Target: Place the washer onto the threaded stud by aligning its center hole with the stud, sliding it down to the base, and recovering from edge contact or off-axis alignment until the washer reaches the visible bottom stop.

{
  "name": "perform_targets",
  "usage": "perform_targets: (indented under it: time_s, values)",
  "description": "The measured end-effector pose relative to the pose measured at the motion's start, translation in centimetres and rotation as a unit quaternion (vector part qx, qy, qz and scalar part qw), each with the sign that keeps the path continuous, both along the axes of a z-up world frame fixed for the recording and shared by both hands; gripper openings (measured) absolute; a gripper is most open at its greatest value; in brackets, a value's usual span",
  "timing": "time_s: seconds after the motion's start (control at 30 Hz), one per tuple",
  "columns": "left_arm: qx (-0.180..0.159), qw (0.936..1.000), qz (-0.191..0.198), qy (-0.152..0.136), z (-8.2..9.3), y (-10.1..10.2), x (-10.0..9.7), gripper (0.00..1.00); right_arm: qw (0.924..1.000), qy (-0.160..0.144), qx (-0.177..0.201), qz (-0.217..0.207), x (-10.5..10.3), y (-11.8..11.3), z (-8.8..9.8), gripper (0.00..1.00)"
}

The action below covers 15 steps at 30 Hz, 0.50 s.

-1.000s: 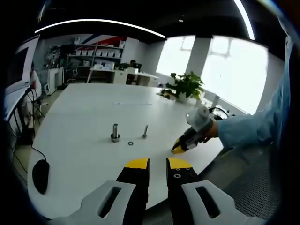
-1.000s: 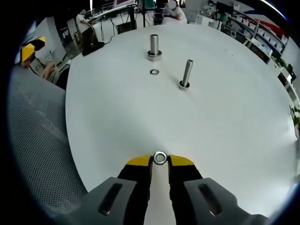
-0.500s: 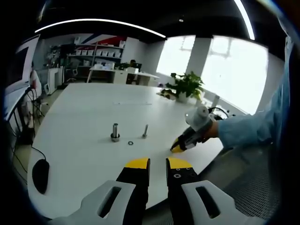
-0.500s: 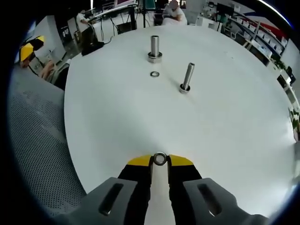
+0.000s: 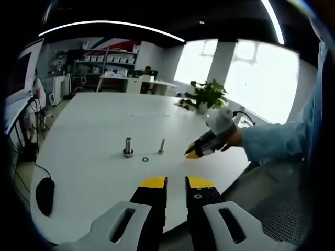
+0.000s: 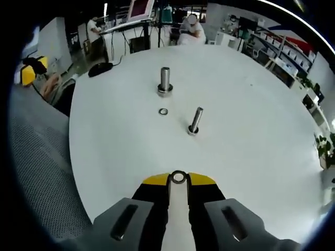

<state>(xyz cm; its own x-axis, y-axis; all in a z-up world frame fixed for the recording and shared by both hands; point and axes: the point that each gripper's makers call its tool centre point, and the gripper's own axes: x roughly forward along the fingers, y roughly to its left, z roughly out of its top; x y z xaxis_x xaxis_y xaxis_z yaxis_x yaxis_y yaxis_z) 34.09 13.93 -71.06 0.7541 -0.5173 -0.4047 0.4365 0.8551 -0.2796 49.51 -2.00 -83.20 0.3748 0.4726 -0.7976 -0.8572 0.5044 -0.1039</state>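
Note:
In the right gripper view, my right gripper (image 6: 178,179) is shut on a small metal washer (image 6: 178,177), held at its yellow tips above the white table (image 6: 251,136). Ahead stand a thin threaded stud (image 6: 195,120) and a thicker stud (image 6: 165,81), with a loose washer (image 6: 163,111) lying between them. In the left gripper view, my left gripper (image 5: 176,183) hangs over the table's near edge, jaws nearly together with nothing between them. The same thin stud (image 5: 162,146), thick stud (image 5: 127,147) and loose washer (image 5: 145,158) sit mid-table. The right gripper (image 5: 192,152) enters from the right, held by a hand.
A black mouse (image 5: 45,195) lies at the table's left edge. A potted plant (image 5: 208,98) stands at the far side. A grey mesh floor (image 6: 36,172) lies beside the table. People sit at desks (image 6: 191,26) beyond it.
The right gripper with its washer has lifted and moved in over the table toward the studs. The left gripper has stayed still.

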Motion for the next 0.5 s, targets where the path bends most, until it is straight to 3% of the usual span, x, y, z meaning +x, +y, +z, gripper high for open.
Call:
perform_targets:
  time_s: [0.5]
  values:
    - [-0.002, 1.0, 0.003, 0.0, 0.0, 0.1, 0.1, 0.11, 0.9983, -0.05, 0.01, 0.028, 4.9, 3.9, 3.1, 0.14]
